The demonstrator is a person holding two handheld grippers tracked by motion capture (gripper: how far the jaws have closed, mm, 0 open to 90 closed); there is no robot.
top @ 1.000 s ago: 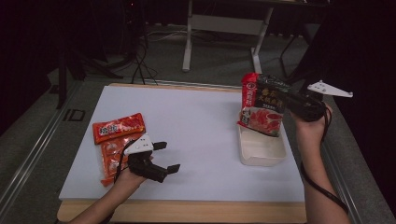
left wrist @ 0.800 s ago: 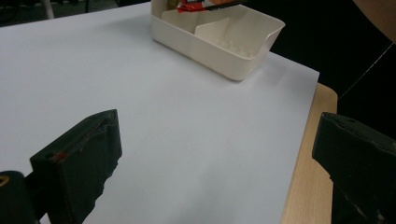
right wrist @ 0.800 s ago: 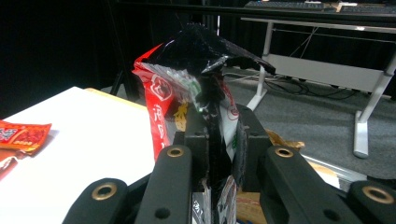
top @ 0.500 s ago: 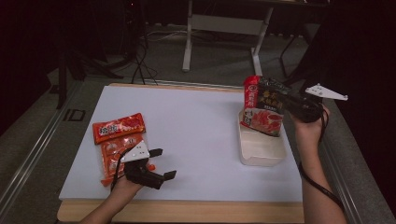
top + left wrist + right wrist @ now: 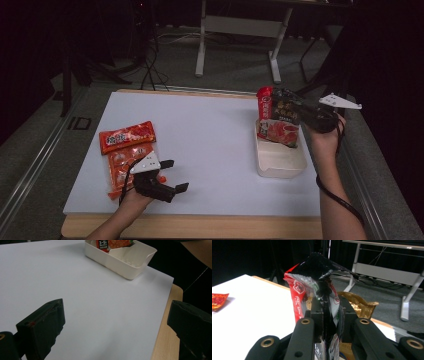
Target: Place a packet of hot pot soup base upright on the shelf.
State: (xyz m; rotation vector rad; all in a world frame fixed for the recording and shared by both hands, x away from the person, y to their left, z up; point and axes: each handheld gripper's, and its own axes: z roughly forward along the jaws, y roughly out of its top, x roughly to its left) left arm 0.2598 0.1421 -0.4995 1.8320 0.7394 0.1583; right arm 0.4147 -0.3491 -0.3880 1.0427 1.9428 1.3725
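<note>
My right gripper [image 5: 296, 113] is shut on a red and black snack packet [image 5: 278, 118], held upright. The packet's lower edge reaches into the far end of a white rectangular box [image 5: 280, 161] at the table's right side. In the right gripper view the jaws [image 5: 328, 312] pinch the crumpled packet [image 5: 317, 282] edge-on. My left gripper [image 5: 177, 175] rests open near the front left of the table with nothing between its jaws. It lies just right of two red snack packets [image 5: 127, 137] lying flat. The left gripper view looks across the white sheet to the box [image 5: 125, 263].
A white sheet [image 5: 210, 145] covers the wooden table. A gold-brown wrapper [image 5: 358, 303] shows behind the held packet in the right gripper view. Beyond the far edge stand a desk frame [image 5: 237, 30] and floor cables [image 5: 155, 70].
My right gripper has sunk a little with the packet, bringing its lower edge down into the box. The left hand has shifted slightly toward the front edge.
</note>
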